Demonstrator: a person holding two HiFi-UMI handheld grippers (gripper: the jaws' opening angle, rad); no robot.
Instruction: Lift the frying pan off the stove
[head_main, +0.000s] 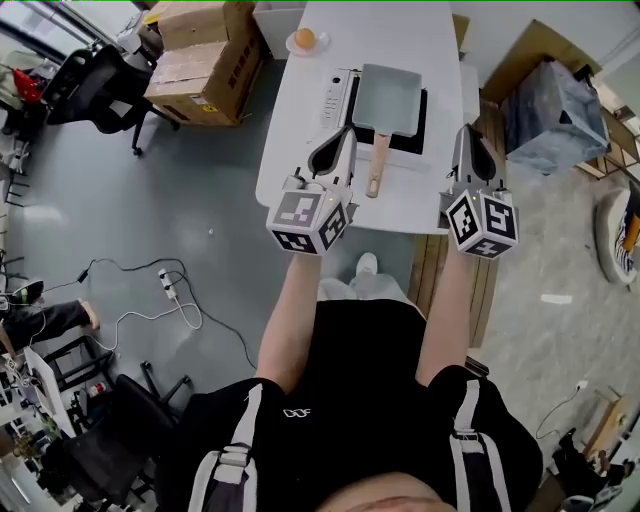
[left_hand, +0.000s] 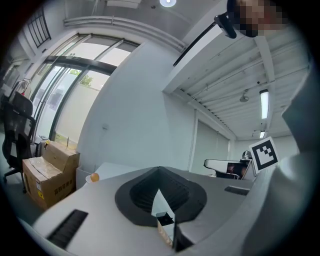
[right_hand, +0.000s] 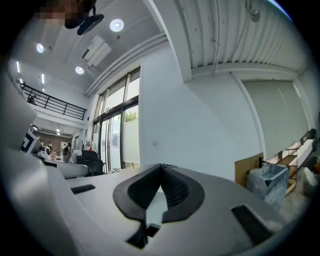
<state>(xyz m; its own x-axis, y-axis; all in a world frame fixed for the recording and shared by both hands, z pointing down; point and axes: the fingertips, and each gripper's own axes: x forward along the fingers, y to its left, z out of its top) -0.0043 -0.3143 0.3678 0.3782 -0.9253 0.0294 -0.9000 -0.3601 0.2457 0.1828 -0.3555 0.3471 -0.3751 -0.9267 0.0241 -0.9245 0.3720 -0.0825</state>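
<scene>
A rectangular grey frying pan (head_main: 388, 98) with a wooden handle (head_main: 378, 166) sits on a black stove (head_main: 417, 128) on the white table (head_main: 300, 140). My left gripper (head_main: 344, 133) hovers just left of the handle, shut with nothing in it. My right gripper (head_main: 468, 130) is held at the table's right edge, to the right of the stove, also shut and empty. Both point away from me and slightly upward. In the left gripper view the jaws (left_hand: 160, 170) meet, and in the right gripper view the jaws (right_hand: 161, 166) meet too. Neither gripper view shows the pan.
An egg on a small plate (head_main: 305, 40) lies at the table's far left corner. Cardboard boxes (head_main: 205, 60) and a black chair (head_main: 90, 85) stand on the floor to the left. A grey bag-lined bin (head_main: 555, 105) is to the right. Cables (head_main: 165, 290) trail across the floor.
</scene>
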